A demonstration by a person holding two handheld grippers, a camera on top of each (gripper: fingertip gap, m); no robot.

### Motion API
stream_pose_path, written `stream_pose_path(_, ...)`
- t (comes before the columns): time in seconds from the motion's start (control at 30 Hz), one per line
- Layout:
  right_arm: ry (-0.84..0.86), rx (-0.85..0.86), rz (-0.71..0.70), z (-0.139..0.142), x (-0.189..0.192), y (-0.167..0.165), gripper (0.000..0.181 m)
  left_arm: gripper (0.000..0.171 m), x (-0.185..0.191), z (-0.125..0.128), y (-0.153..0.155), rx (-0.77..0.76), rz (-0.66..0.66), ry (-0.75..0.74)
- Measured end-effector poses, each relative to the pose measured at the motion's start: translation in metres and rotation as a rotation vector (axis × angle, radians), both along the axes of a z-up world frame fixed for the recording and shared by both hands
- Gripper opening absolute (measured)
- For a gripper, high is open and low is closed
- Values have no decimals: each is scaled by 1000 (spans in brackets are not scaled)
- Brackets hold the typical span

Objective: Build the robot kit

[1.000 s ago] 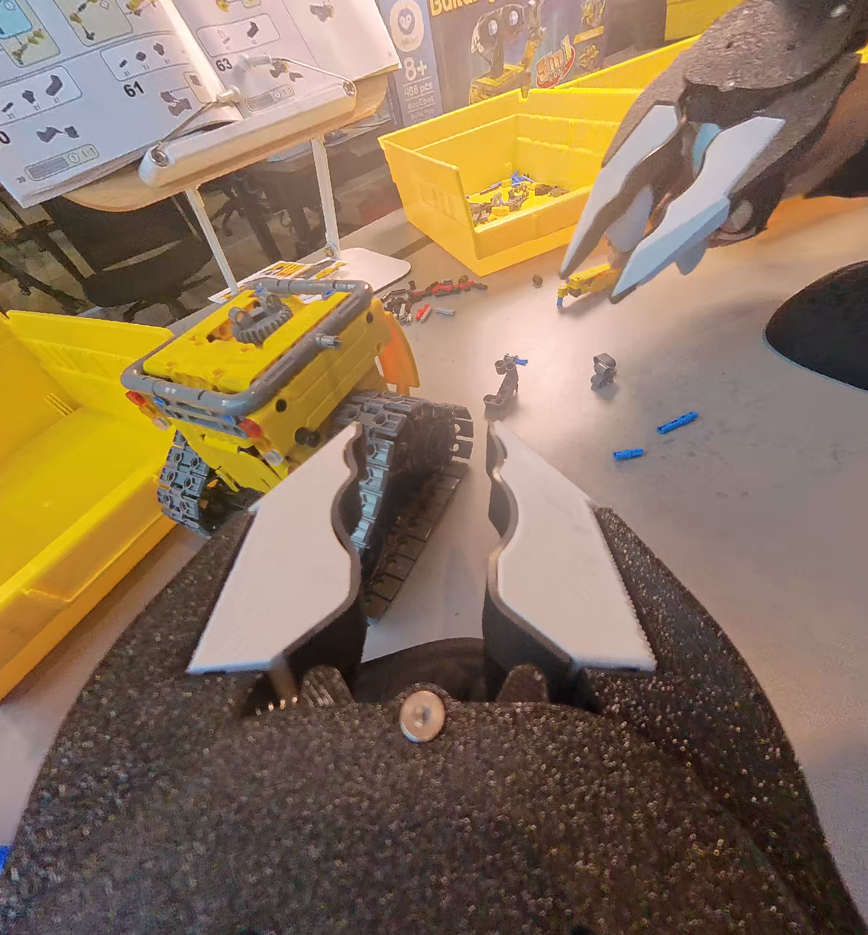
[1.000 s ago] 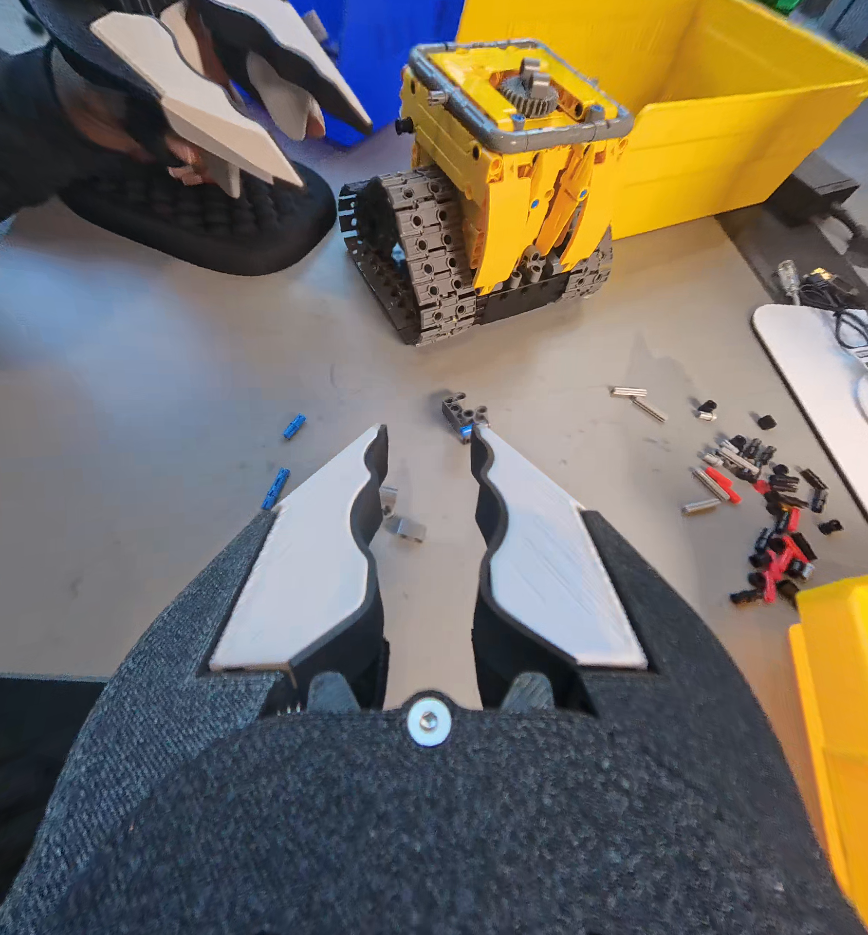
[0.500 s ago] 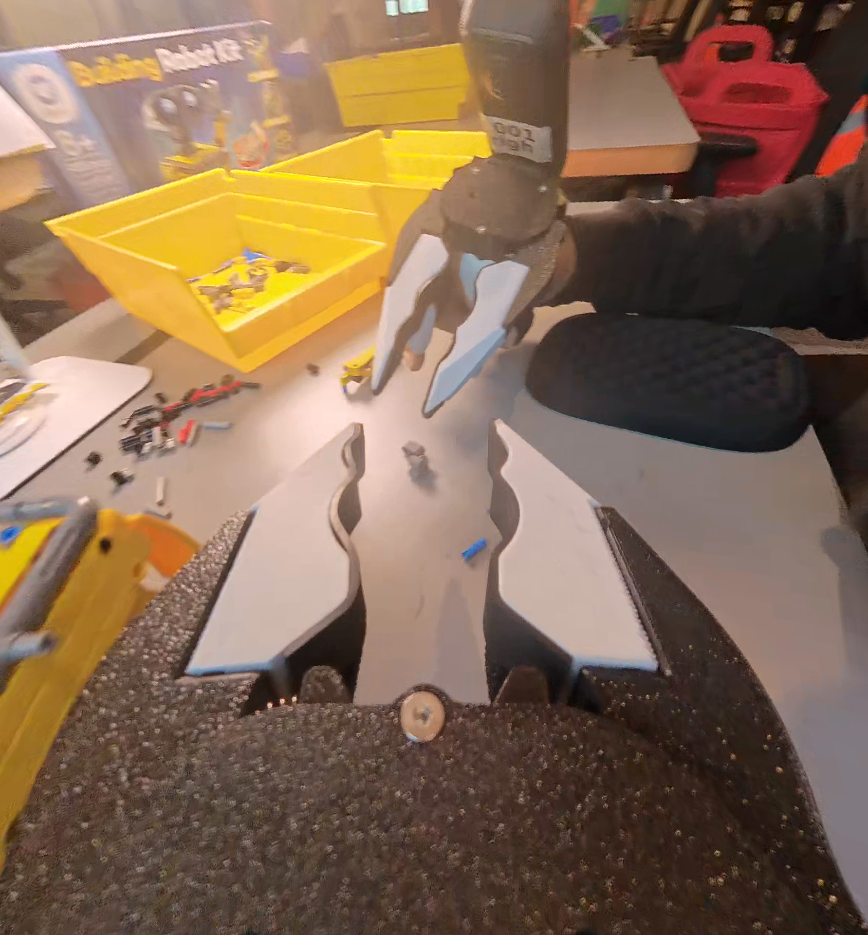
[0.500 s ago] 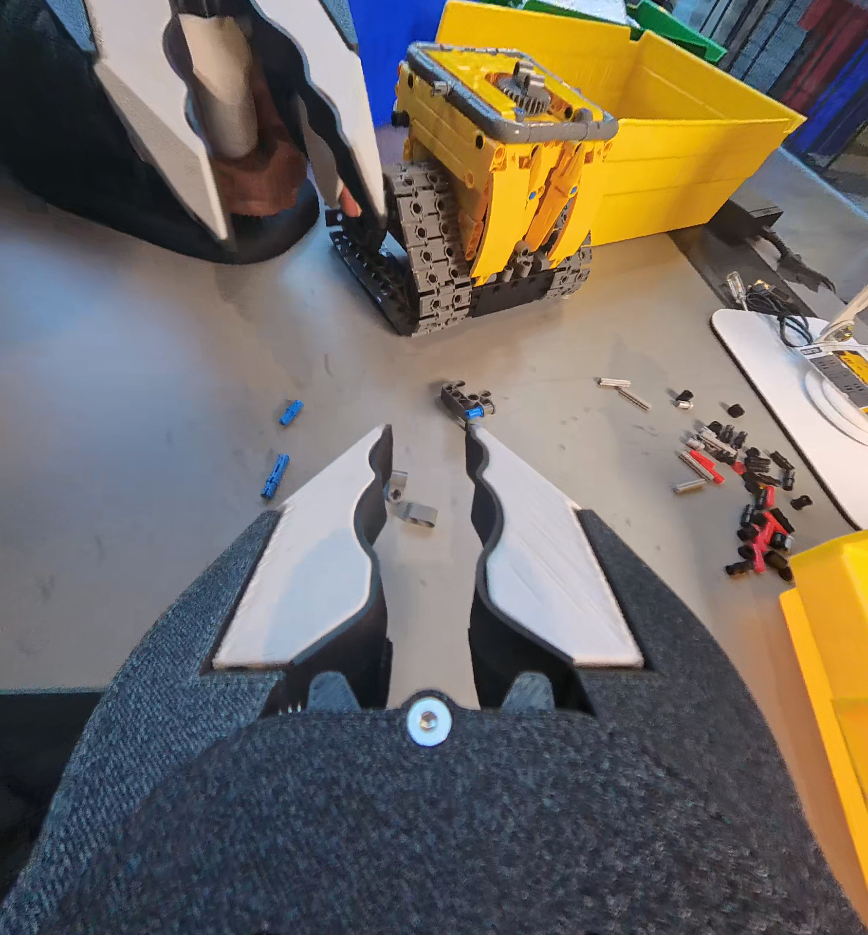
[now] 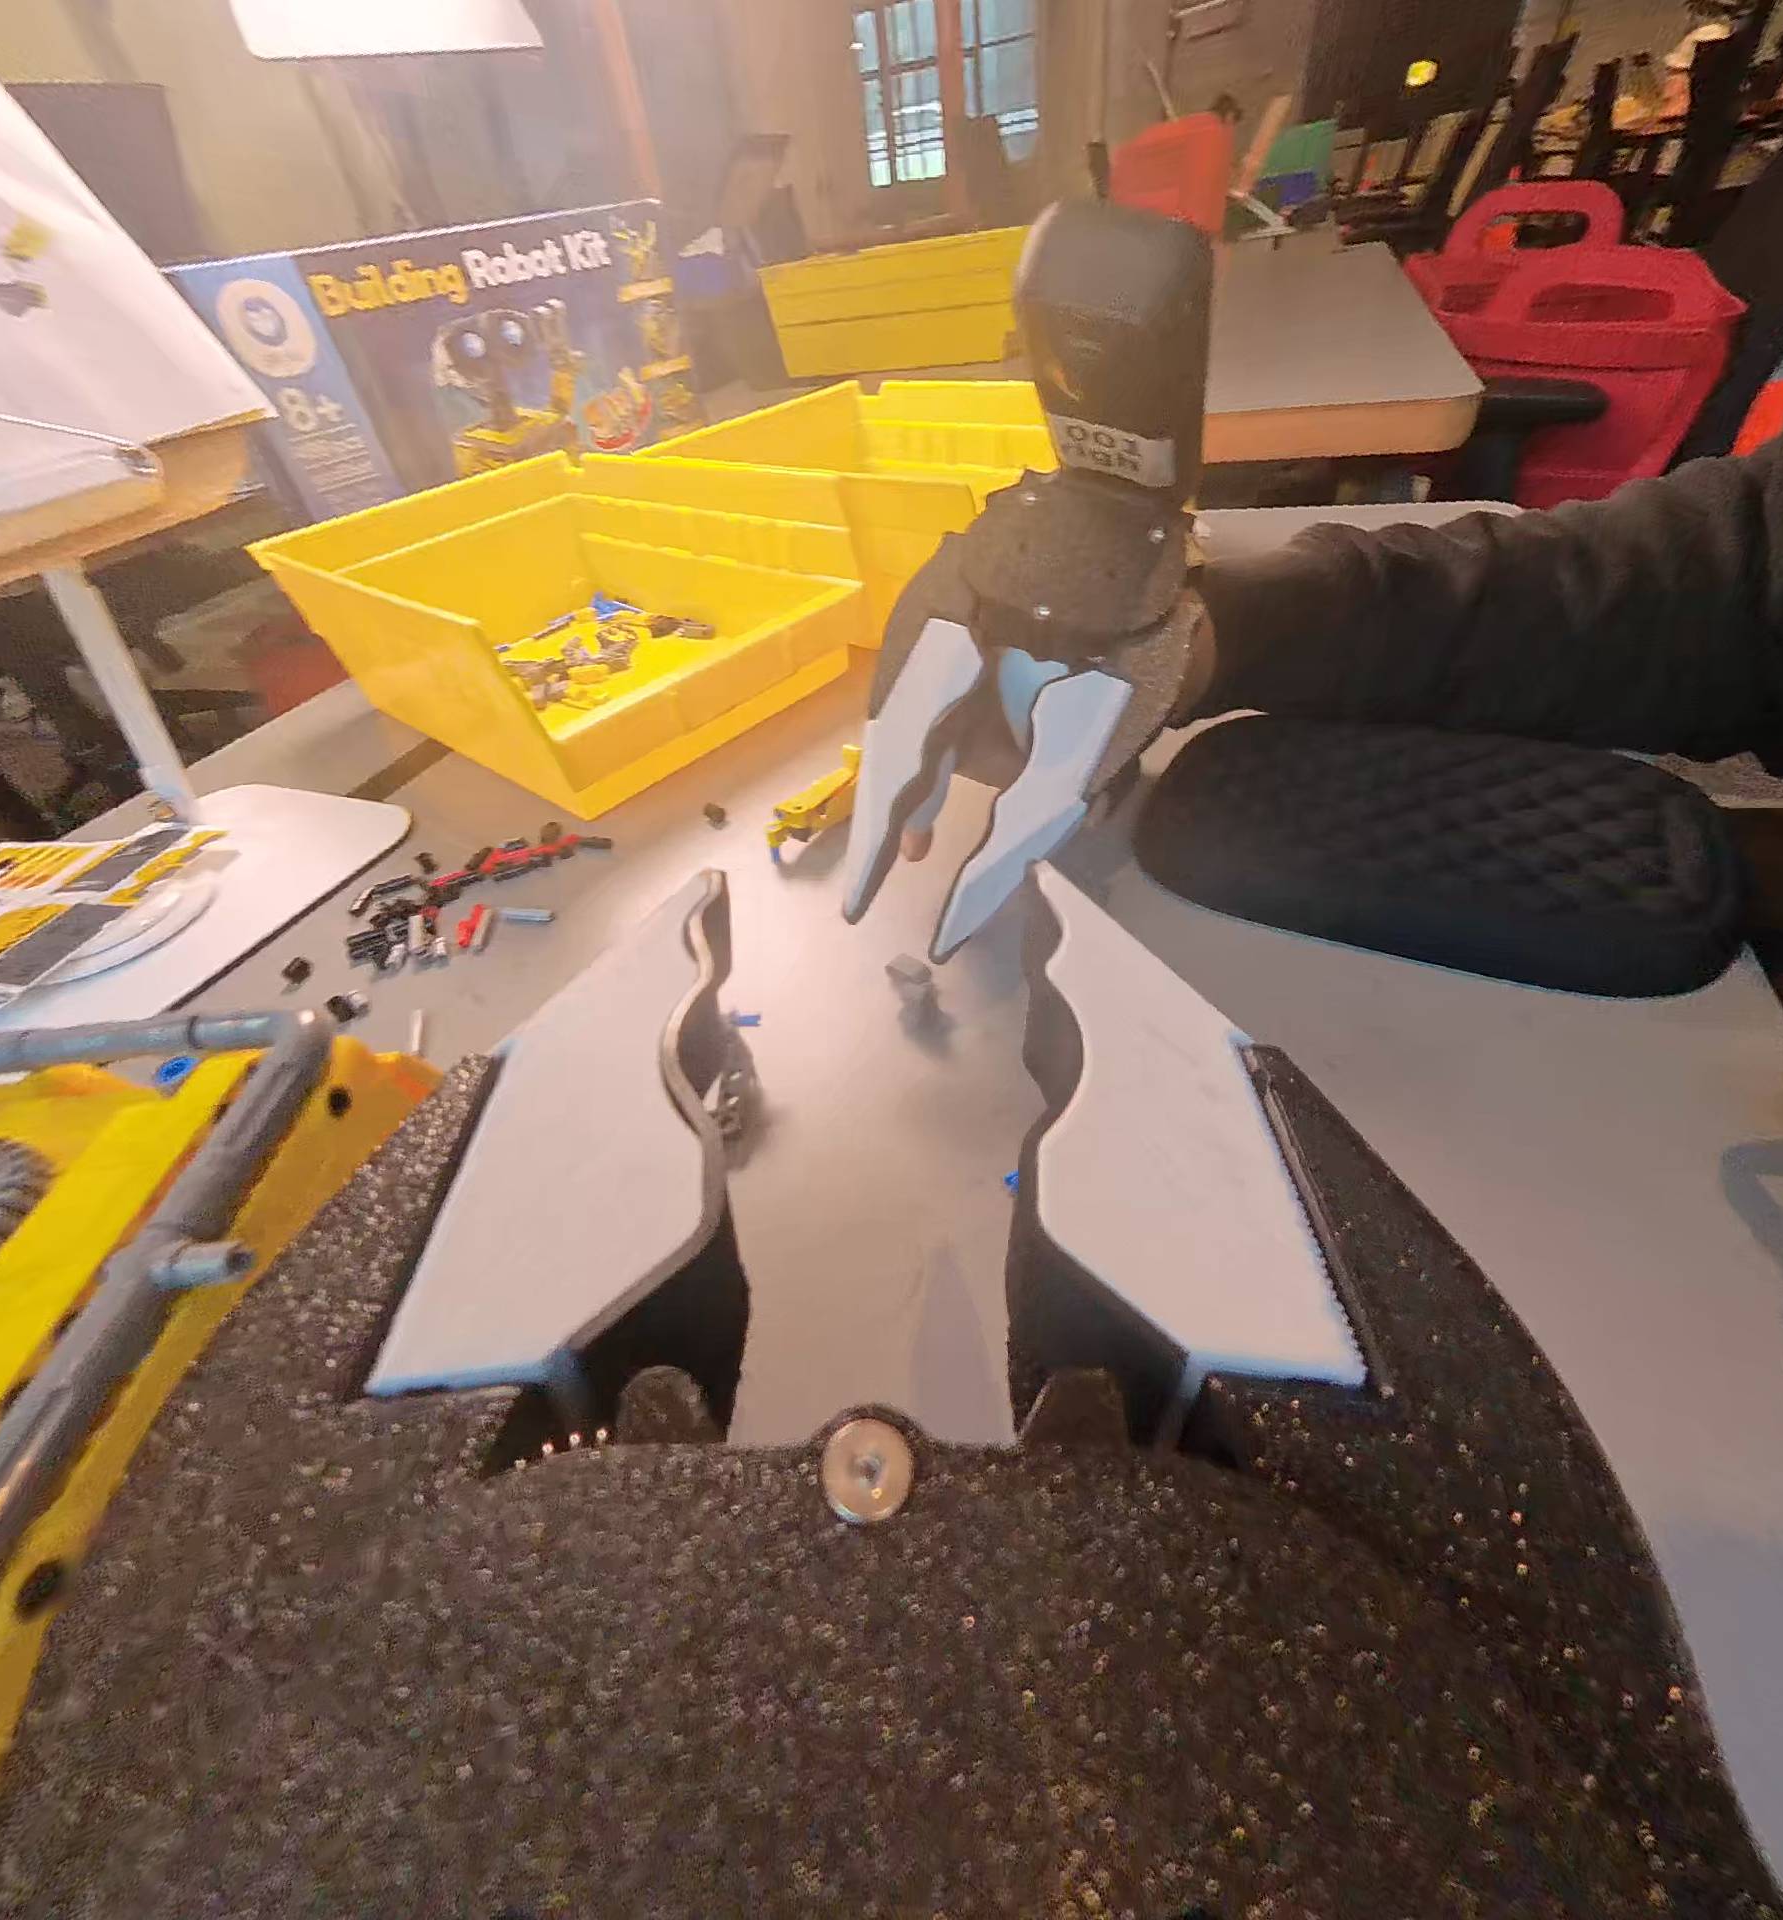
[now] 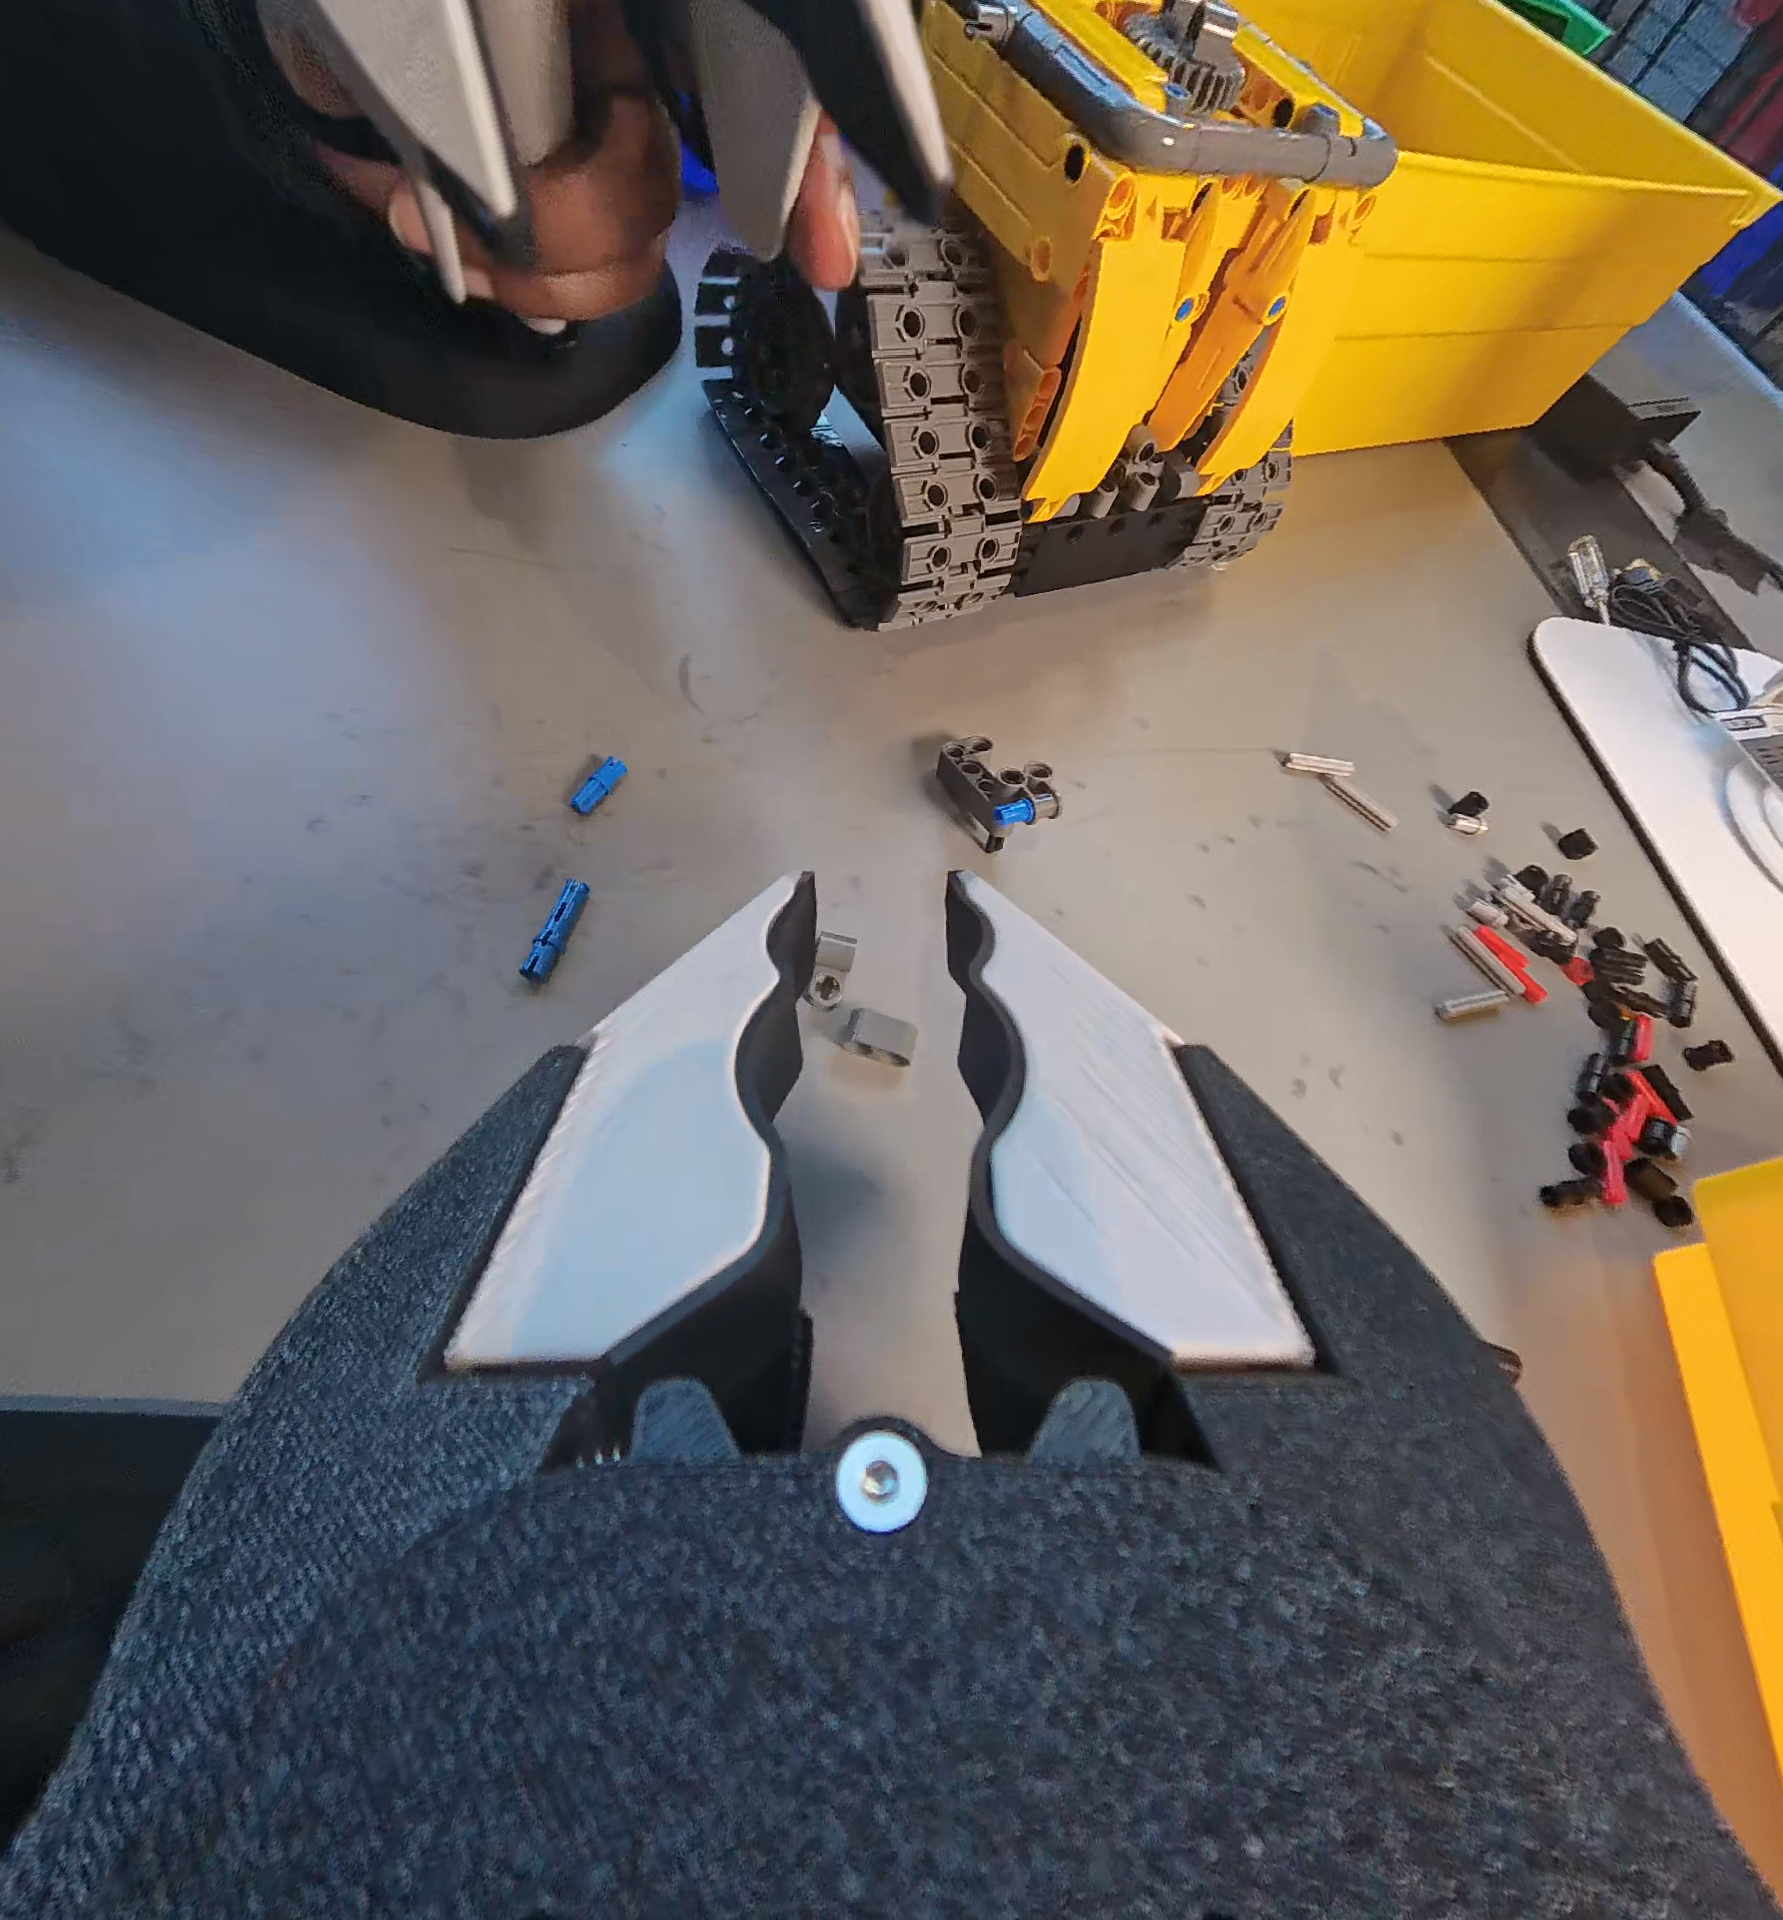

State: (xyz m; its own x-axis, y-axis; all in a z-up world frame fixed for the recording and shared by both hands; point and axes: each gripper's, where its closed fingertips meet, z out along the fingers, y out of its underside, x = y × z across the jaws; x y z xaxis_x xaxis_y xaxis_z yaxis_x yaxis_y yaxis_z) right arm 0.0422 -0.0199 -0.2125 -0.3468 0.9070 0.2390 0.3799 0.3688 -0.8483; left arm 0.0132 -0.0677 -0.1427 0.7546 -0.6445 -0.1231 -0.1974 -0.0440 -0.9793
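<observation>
Your right gripper (image 6: 879,878) hangs low over the grey tabletop (image 6: 243,644), jaws spread and holding nothing — two small grey connector pieces (image 6: 861,1003) lie on the surface between its fingertips. Just ahead sits a dark angled beam with a blue pin (image 6: 996,790); two loose blue pins (image 6: 570,868) lie off to its left, and a scatter of black and red pins (image 6: 1593,1029) to its right. Your left gripper (image 5: 876,883) is also spread and empty, poised beside the yellow tracked vehicle model (image 6: 1063,332) and pointing toward the other gripper. A yellow bin (image 5: 596,634) with small parts stands beyond — a black padded rest (image 5: 1438,852) lies under your right sleeve.
</observation>
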Motion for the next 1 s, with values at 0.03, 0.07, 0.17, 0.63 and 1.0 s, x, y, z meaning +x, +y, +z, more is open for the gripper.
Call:
stream_pose_path(0.03,0,9,-3,-1,0,0,25,57,-5,2,2,0,24,-14)
stream_pose_path(0.07,4,14,-9,0,-1,1,25,61,-9,3,3,-8,40,-34)
stream_pose_path(0.17,11,12,-19,1,-3,2,26,75,-21,6,9,-29,91,-88)
stream_pose_path(0.63,-28,-44,-44,-2,-2,4,44,5,-55,7,11,20,291,-30)
stream_pose_path(1.0,317,-3,-409,139,-81,99,10,4,-61,7,14,21,313,-45)
